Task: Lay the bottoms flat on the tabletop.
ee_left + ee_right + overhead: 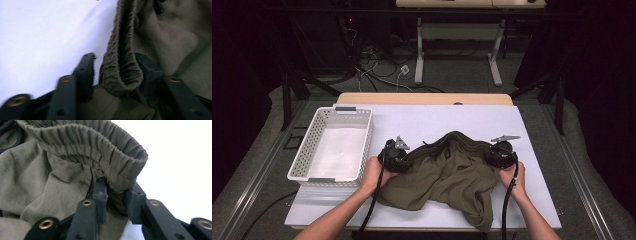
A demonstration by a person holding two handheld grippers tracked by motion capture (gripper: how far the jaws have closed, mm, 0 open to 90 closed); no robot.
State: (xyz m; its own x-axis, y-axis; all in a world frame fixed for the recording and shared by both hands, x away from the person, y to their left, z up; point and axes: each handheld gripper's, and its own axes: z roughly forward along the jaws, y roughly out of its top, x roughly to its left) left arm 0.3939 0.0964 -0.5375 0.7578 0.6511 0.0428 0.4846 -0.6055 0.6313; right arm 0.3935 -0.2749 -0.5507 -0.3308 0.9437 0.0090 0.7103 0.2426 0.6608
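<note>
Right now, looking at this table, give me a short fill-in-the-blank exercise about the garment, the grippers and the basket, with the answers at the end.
1. The olive garment has a gathered ____ waistband, which both grippers have between their jaws.
2. The white perforated basket stands on the person's ____ side of the table.
3. The left gripper and the right gripper sit at opposite ____ of the waistband.
4. The garment lies on the ____ table cover, outside the basket.

Missing words: elastic; left; ends; white
</note>
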